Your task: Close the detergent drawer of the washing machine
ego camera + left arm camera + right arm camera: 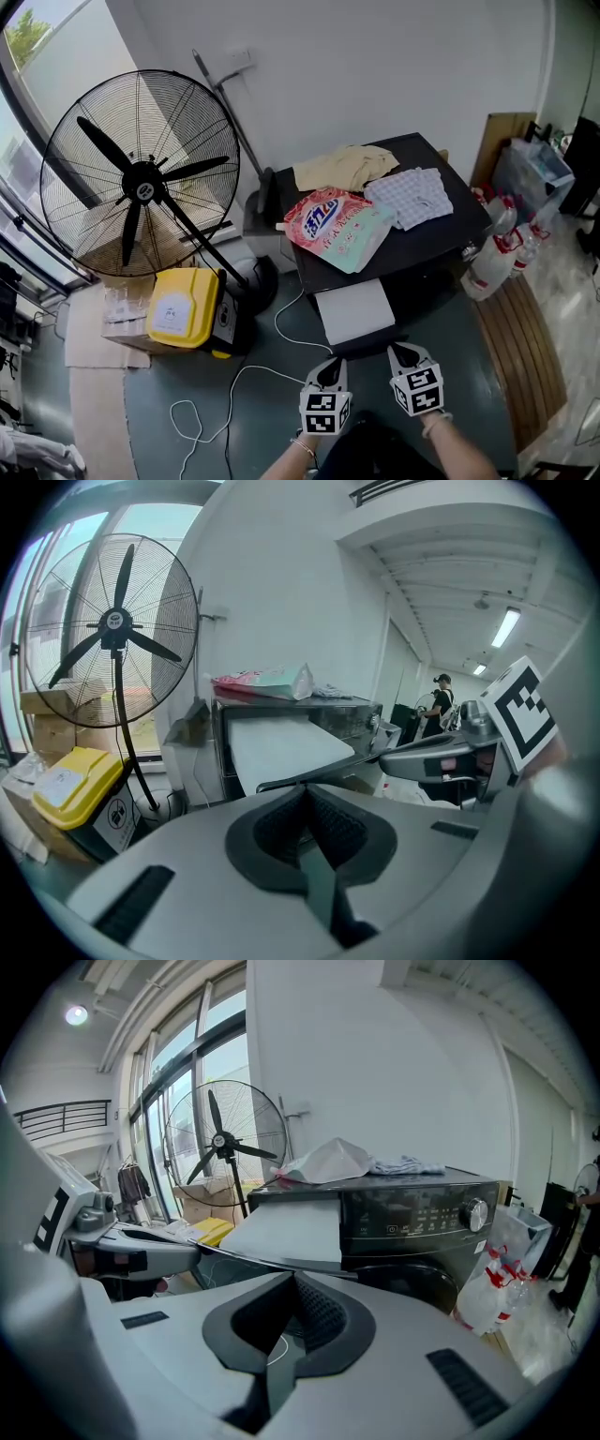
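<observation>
The black washing machine (433,240) has a pink and green bag (336,225), a tan cloth (345,166) and a checked cloth (410,195) on top. On the floor (141,403) stand a big fan (141,173) and a yellow box (183,307).

A detergent drawer (353,311) juts from the washing machine (424,246); a detergent bag (336,225) lies on top, a fan (141,173) stands left.
</observation>
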Available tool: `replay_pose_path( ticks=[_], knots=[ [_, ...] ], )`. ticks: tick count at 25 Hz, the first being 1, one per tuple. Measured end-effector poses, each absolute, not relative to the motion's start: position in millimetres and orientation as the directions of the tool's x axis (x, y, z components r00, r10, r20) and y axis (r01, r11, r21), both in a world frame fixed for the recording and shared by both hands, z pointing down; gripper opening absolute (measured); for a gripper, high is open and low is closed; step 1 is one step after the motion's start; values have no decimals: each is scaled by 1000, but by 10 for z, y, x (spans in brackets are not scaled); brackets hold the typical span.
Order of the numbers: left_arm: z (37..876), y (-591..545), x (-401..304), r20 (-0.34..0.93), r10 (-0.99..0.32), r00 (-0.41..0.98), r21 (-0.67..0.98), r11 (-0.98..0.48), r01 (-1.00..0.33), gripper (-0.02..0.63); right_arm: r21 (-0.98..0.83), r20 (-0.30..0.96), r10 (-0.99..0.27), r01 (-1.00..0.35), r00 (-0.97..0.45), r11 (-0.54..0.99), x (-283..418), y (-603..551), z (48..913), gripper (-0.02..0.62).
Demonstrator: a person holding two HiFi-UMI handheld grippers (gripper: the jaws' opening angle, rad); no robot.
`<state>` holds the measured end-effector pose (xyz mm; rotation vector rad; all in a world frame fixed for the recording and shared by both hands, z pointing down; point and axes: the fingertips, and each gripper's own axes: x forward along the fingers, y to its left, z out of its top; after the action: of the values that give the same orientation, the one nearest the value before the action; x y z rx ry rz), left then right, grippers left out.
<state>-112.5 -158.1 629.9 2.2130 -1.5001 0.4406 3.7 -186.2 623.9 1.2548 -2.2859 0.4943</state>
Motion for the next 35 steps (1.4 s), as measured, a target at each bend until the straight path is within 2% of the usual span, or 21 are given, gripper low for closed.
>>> replay_pose_path(
  ticks=[35],
  knots=[
    [6209,-1772,-1206,457,-790,409,189,-363,-912,15,-78,537,-735,-892,-414,445,-42,-2060,6154,26]
  ],
)
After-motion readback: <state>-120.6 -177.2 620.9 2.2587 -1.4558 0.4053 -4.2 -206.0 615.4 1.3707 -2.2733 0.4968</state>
